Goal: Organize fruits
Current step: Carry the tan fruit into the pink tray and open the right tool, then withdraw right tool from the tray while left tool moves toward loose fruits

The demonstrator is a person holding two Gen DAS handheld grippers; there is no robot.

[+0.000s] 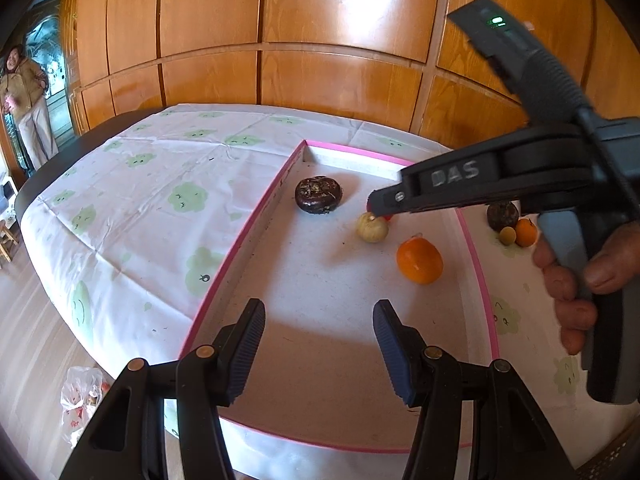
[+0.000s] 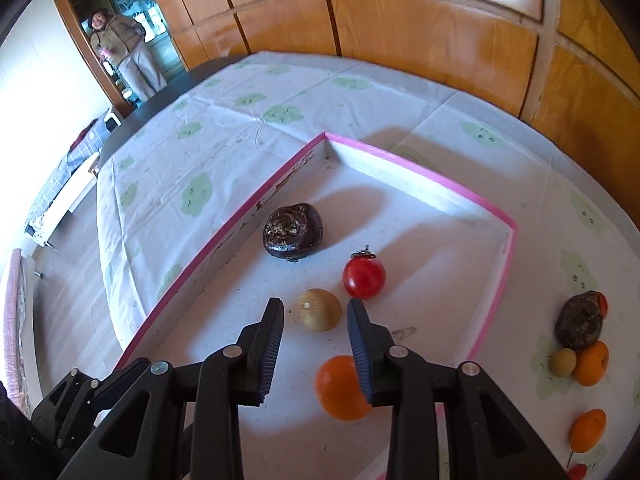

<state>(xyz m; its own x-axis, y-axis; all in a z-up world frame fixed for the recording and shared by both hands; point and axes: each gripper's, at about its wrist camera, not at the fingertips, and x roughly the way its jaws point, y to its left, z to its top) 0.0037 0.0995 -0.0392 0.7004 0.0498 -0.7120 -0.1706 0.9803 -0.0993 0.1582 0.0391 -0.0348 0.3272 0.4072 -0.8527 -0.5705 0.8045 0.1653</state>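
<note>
Pink-rimmed tray (image 2: 416,174) sits on worktop (image 2: 224,128) w/ green-cloud cloth. Inside tray: dark brown water chestnut (image 2: 293,230) far-left near the wall, red cherry tomato (image 2: 363,277) to its right, pale longan (image 2: 319,309) just nearer, orange kumquat (image 2: 340,387) nearest.

Right tongs (image 2: 316,318) over the tray, pads parted and released, nothing pinched; longan lies just beyond the tips, kumquat partly hidden behind right pad. In left wrist view the right tongs' (image 1: 374,204) tip hangs right above the longan (image 1: 372,227), a hand (image 1: 576,280) on the handle.

Left tongs (image 1: 320,320) released too, gap empty, over near part of tray floor.

Outside tray, right side on cloth: second water chestnut (image 2: 580,320), small longan (image 2: 563,361), two kumquats (image 2: 591,362), clustered touching; another kumquat (image 2: 588,429) nearer.
</note>
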